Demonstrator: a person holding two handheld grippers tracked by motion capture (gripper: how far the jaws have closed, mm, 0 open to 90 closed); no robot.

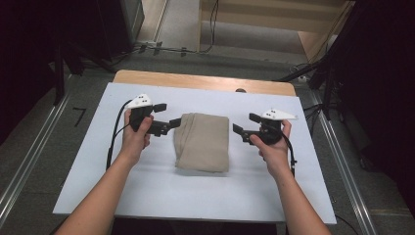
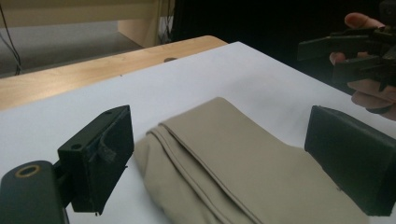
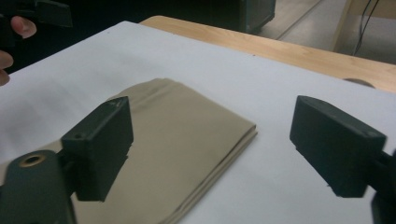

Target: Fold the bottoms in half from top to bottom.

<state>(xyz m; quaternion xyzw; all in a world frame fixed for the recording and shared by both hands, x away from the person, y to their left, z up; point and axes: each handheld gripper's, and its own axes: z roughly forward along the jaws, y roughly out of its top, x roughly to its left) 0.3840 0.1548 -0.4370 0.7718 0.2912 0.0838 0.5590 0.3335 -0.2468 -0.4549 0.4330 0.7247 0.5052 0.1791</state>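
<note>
white sheet (image 1: pixel 147 186) over wooden table (image 1: pixel 195 79); grey carpet floor (image 1: pixel 29 147), cables (image 1: pixel 161 48), dark surroundings.

left gripper (image 1: pixel 169 114): jaws apart, empty, aimed inward | right gripper (image 1: pixel 243 124): jaws apart, empty, aimed inward | forearms enter from near table edge

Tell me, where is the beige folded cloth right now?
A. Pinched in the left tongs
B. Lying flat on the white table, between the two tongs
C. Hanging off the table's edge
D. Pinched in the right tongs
B: the beige folded cloth lies flat on the white table, with the left tongs and right tongs open on either side of it, neither gripping it.
</note>
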